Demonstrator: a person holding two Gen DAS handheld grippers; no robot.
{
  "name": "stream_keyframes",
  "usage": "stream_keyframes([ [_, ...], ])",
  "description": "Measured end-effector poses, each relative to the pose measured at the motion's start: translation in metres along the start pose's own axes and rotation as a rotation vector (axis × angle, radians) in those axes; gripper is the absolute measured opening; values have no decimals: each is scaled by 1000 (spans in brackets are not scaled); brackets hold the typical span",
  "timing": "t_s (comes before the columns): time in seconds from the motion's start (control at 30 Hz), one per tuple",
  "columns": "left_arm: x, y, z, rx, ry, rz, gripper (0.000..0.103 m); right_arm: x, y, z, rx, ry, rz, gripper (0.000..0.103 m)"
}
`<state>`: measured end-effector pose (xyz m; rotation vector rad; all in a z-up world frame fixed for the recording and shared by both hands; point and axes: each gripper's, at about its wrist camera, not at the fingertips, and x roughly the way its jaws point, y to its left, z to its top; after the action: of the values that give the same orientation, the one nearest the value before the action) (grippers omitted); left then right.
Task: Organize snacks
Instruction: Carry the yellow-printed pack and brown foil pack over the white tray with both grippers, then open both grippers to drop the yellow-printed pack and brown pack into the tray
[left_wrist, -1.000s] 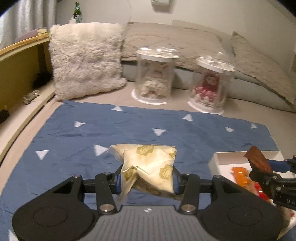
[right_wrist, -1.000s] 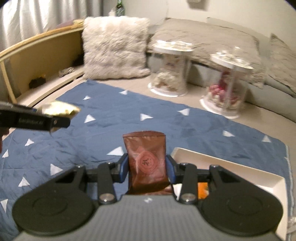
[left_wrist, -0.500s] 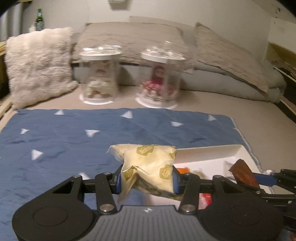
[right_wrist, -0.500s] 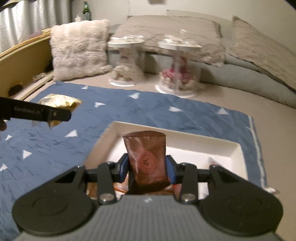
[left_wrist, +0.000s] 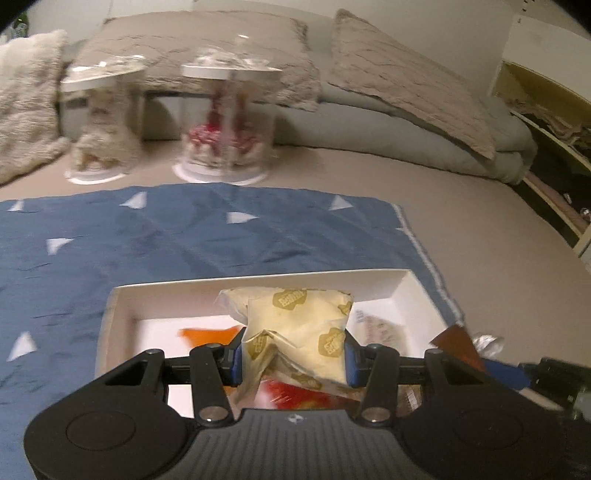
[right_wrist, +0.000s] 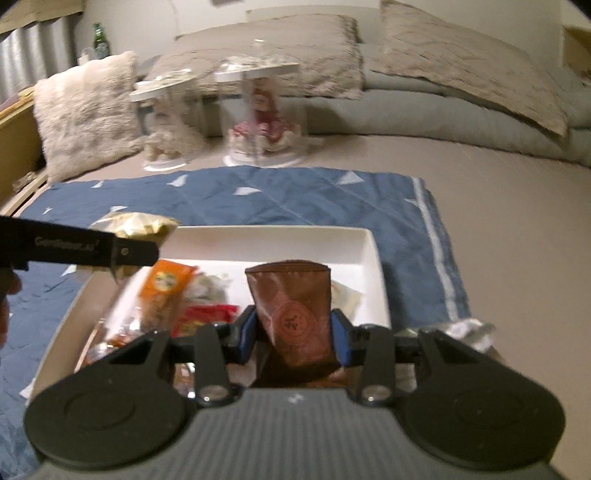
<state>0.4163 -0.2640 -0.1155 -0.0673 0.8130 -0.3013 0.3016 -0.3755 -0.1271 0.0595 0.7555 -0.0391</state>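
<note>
Both grippers have swung from over the blue cloth to above the white tray. Left gripper clamps the yellow snack packet, right gripper clamps the brown pouch; both poised for release among the tray's snacks.

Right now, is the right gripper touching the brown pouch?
Touching. The right wrist view shows both blue pads of the right gripper pressed against the brown pouch.

The left gripper is matte black with a ribbed grey housing, two round discs at eight and four o'clock, silver screws on its linkage arms and blue pads. The right gripper matches; white lettering marks the left's finger.
</note>
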Motion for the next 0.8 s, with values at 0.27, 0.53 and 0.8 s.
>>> stream_keyframes([
  [0.27, 38, -16, 8, -26, -14, -51, 92, 5, -25, -1, 56, -14, -4, 48],
  [0.53, 39, 11, 4, 29, 15, 10, 94, 22, -18, 4, 61, 1, -15, 48],
  [0.8, 29, 48, 1, 38, 46, 55, 94, 38, -12, 21, 71, -42, -37, 48],
])
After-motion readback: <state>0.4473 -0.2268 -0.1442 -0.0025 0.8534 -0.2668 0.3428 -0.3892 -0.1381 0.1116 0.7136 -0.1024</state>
